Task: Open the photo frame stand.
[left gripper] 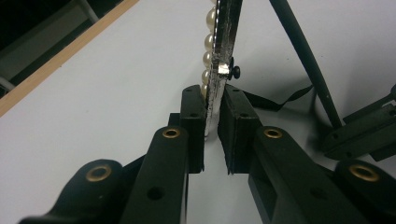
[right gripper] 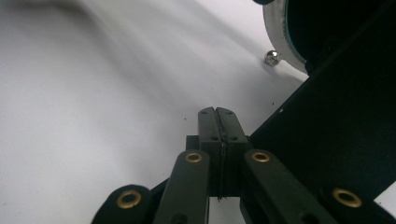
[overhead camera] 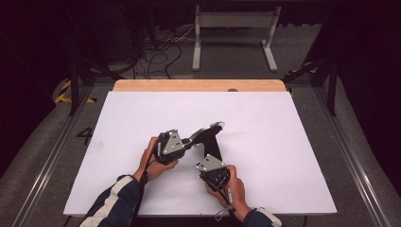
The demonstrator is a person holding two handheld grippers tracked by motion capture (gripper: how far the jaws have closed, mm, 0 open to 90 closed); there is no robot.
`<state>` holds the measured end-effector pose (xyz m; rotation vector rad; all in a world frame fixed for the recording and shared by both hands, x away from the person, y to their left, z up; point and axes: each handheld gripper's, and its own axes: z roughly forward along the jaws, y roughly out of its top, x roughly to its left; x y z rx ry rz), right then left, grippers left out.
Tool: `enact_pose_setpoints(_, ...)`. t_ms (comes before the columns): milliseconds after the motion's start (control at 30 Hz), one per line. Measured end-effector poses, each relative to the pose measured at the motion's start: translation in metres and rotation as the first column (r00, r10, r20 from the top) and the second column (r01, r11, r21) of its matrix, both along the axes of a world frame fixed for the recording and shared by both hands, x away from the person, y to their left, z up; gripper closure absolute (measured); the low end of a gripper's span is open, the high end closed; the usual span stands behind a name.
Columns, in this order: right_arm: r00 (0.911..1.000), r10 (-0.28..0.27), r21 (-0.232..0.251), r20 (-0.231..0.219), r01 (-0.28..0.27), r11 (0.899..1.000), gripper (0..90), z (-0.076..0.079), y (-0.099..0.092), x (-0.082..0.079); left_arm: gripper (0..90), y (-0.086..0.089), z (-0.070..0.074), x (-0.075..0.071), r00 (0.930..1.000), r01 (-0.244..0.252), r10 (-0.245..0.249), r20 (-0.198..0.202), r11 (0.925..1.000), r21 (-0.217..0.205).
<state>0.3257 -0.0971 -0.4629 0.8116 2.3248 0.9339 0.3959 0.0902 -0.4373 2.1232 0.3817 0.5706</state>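
Support for the pearl-rimmed frame (overhead camera: 209, 130) comes from the left gripper (overhead camera: 195, 138), whose jaws are clamped on the frame's thin edge (left gripper: 219, 60). That keeps it raised on edge over the middle of the white table (overhead camera: 283, 142) rather than lying flat, probably so that its back can be worked on. The right gripper (overhead camera: 208, 156) sits just beside the black stand (overhead camera: 213, 147) that hangs off the frame's back, its jaws (right gripper: 217, 135) pressed fully together. Whether they pinch something thin there I cannot tell. A narrow black ribbon (left gripper: 275, 100) runs from the frame toward the stand, likely a limit on how far it splays. The frame itself is slim, with cream pearls along one face, a glittery silver edge, a small dark knob on the side, and a pale rounded rim (right gripper: 280, 32) seen from behind.
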Motion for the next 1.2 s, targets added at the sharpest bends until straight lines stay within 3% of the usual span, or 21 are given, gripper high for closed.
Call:
enact_pose_setpoints(133, 1.0000, -0.001, -0.002, 0.003, 0.001, 1.000, 90.0, 0.001, -0.001, -0.002, 79.8, 0.000, -0.001, 0.001, 0.9999, -0.002, 0.001, -0.015, 0.9995, -0.030)
enact_pose_setpoints(200, 1.0000, 0.002, 0.003, 0.003, -0.002, 1.000, 90.0, 0.001, -0.003, -0.002, 68.6, -0.001, -0.002, 0.003, 0.9997, -0.002, 0.001, -0.026, 0.9989, -0.047)
enact_pose_setpoints(300, 1.0000, -0.001, 0.013, 0.007, 0.001, 1.000, 90.0, 0.002, -0.003, -0.003, 65.1, -0.007, -0.005, 0.003, 0.9998, -0.003, 0.002, -0.022, 0.9999, -0.015)
enact_pose_setpoints(467, 0.9999, 0.010, 0.047, 0.012, -0.011, 0.999, 90.0, 0.003, 0.004, -0.001, 76.0, -0.013, -0.010, 0.005, 0.9994, -0.035, 0.035, -0.003, 0.9992, 0.021)
enact_pose_setpoints(500, 0.9997, 0.011, 0.033, 0.020, -0.011, 0.999, 90.0, 0.001, 0.007, -0.001, 78.3, -0.014, -0.010, 0.006, 0.9994, -0.034, 0.034, -0.006, 0.9993, 0.017)
enact_pose_setpoints(667, 0.9981, -0.028, 0.010, 0.054, 0.028, 1.000, 90.0, -0.002, 0.006, 0.004, 79.5, -0.013, -0.010, 0.006, 0.9997, -0.025, 0.025, -0.006, 0.9993, 0.028)
enact_pose_setpoints(1000, 0.9977, -0.059, 0.000, 0.036, 0.059, 0.998, 90.0, 0.001, -0.005, 0.006, 80.5, -0.018, -0.008, -0.003, 0.9984, -0.041, 0.037, 0.041, 0.9946, 0.095)
enact_pose_setpoints(1200, 0.9977, -0.068, 0.019, 0.009, 0.067, 0.998, 90.0, 0.003, -0.013, 0.008, 80.0, -0.017, -0.005, -0.010, 0.9990, -0.027, 0.022, 0.039, 0.9924, 0.120)
